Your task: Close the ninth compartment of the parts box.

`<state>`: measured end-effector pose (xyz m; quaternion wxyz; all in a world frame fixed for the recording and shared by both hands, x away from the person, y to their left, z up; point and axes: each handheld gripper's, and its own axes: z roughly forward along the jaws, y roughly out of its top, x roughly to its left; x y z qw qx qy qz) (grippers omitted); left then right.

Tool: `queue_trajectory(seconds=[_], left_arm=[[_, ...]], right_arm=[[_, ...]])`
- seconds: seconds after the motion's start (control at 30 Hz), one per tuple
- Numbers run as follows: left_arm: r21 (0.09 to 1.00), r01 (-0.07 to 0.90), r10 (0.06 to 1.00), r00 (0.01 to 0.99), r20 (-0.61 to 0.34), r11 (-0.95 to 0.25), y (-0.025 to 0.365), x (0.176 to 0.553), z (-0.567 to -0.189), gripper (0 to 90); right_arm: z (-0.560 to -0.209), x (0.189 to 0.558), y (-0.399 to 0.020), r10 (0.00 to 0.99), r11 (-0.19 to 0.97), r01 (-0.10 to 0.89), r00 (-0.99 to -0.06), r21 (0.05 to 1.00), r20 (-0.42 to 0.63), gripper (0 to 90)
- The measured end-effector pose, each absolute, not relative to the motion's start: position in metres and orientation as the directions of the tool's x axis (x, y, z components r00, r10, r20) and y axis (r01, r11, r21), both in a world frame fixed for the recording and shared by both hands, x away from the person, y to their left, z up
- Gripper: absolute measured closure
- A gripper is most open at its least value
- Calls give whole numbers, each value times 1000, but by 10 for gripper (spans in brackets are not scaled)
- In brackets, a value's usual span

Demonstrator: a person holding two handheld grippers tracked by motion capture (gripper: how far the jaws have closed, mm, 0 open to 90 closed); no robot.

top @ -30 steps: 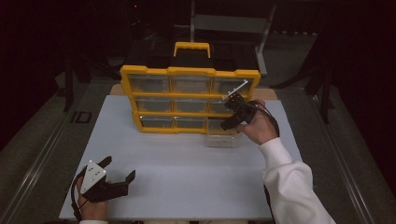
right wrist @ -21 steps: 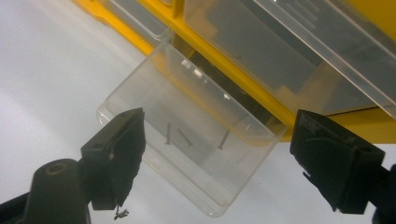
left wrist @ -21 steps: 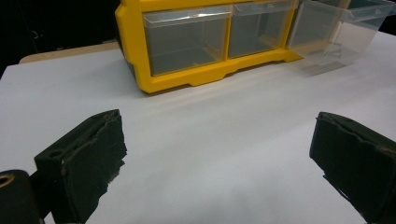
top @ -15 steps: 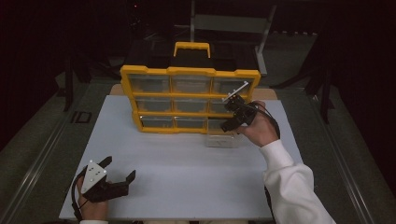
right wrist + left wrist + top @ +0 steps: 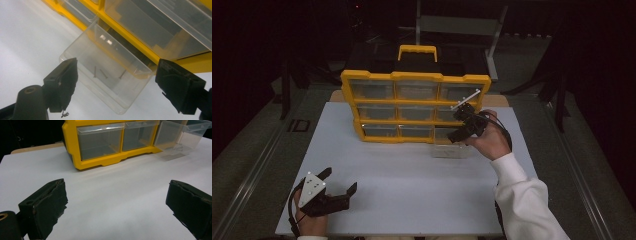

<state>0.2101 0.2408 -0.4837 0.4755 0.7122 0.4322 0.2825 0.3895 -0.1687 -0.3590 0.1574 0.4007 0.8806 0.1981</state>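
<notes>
The right gripper (image 5: 116, 85) hung wide open and empty over a clear drawer (image 5: 105, 75) pulled from the yellow organizer (image 5: 414, 107), 3 small nails (image 5: 106, 73) inside. Picking 1 looked next, needing a narrower, lower approach. The left gripper (image 5: 116, 207) rested open, empty. The other drawers' contents were unreadable.

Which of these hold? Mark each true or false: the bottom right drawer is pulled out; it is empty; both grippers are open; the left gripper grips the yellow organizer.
1. The bottom right drawer of the yellow organizer is pulled out. True.
2. It is empty. False: a few small screws lie in it.
3. The left gripper and right gripper are open. True.
4. The left gripper grips the organizer. False: it holds nothing, over the white table.
</notes>
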Motion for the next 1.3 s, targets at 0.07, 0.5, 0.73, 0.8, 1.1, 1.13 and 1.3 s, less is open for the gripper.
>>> queue_trajectory(seconds=[0.07, 0.5, 0.73, 0.8, 1.1, 1.13, 1.3], left_arm=[[922, 347, 884, 467, -9, -174, 241, 210, -484, 35], [922, 347, 886, 464, -11, -170, 241, 210, -483, 35], [922, 348, 886, 464, -11, -171, 241, 210, -483, 35], [922, 347, 885, 465, -11, -171, 241, 210, -483, 35], [922, 347, 885, 465, -11, -170, 241, 209, -483, 35], [922, 347, 885, 465, -11, -171, 241, 209, -483, 35], [922, 347, 885, 465, -10, -172, 241, 209, -483, 35]], right_arm=[[-360, 389, -170, 767, 600, 639, -630, 482, -120, 181], [-363, 380, -177, 778, 571, 617, -617, 542, -117, 184], [-366, 375, -178, 782, 561, 609, -613, 561, -116, 184], [-366, 375, -178, 782, 561, 609, -613, 561, -116, 184], [-374, 368, -182, 786, 540, 600, -610, 590, -100, 184], [-375, 367, -183, 787, 537, 598, -610, 595, -98, 185], [-379, 362, -185, 792, 518, 597, -605, 613, -80, 189]])
